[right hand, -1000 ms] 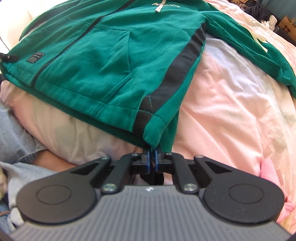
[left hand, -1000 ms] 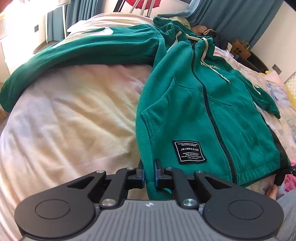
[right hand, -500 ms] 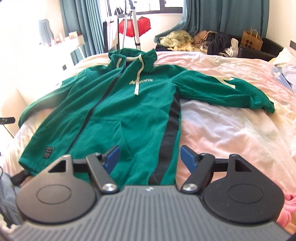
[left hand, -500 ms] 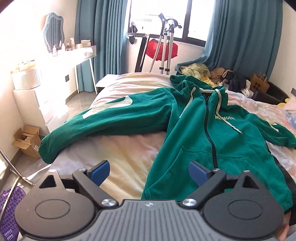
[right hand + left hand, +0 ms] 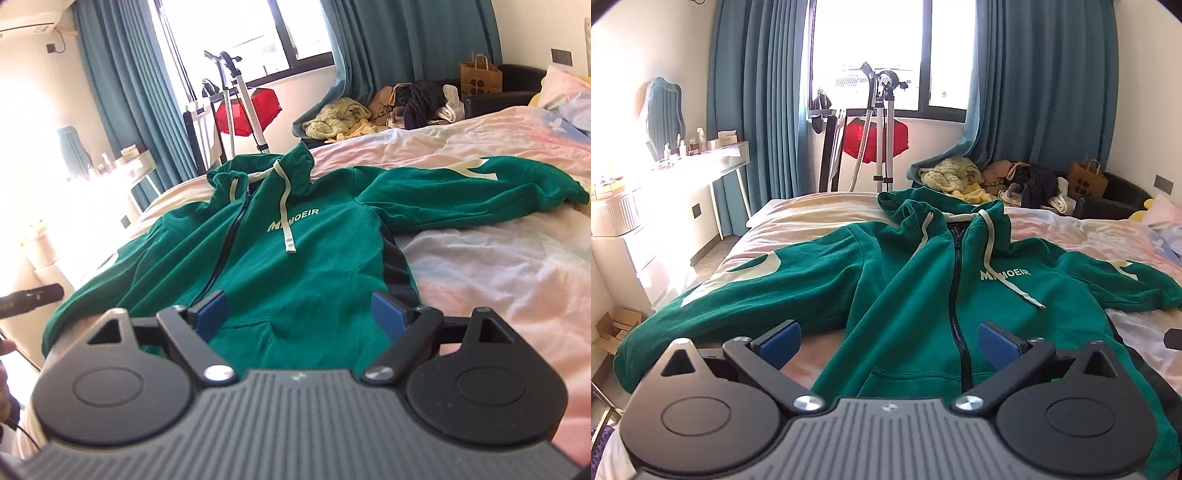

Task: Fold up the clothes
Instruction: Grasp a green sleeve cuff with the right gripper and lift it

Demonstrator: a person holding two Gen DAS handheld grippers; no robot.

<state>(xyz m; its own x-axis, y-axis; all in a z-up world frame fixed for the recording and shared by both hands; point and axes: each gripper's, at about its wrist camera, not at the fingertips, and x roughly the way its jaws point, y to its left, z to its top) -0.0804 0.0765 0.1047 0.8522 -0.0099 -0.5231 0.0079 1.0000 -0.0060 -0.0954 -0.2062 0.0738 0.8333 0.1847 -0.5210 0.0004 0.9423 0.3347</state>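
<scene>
Hoodie (image 5: 908, 295): green, zipped, laid front-up on the bed (image 5: 798, 206); hood toward the window, hem toward the cameras.
Sleeves: left sleeve (image 5: 757, 291) spread out toward the bed's edge on the dresser side; right sleeve (image 5: 461, 188) stretched across the pink sheet toward the pillows. Neither is folded in yet.
Drawstrings: two pale cords (image 5: 286, 218) lie loose over the chest lettering.
Left gripper (image 5: 888, 338): jaws spread wide, nothing between them; held above the hem, left of the zip.
Right gripper (image 5: 299, 312): likewise spread and empty, over the pocket area near the dark side stripe (image 5: 395, 266).
Step in hand (judged): garment is flattened; the first sleeve fold appears to be next.
Method note: a sleeve is best pinched near the cuff and carried across the chest, with the shoulder seam kept as the hinge line. A thin bite of the top layer only should be taken, so the sheet is not dragged along.
Risk: thick fleece may bunch at the armpit (a wrinkle is already seen there in the left view).
Surroundings: garment steamer (image 5: 882, 122) and clothes pile (image 5: 960, 177) stand well apart from the work.
</scene>
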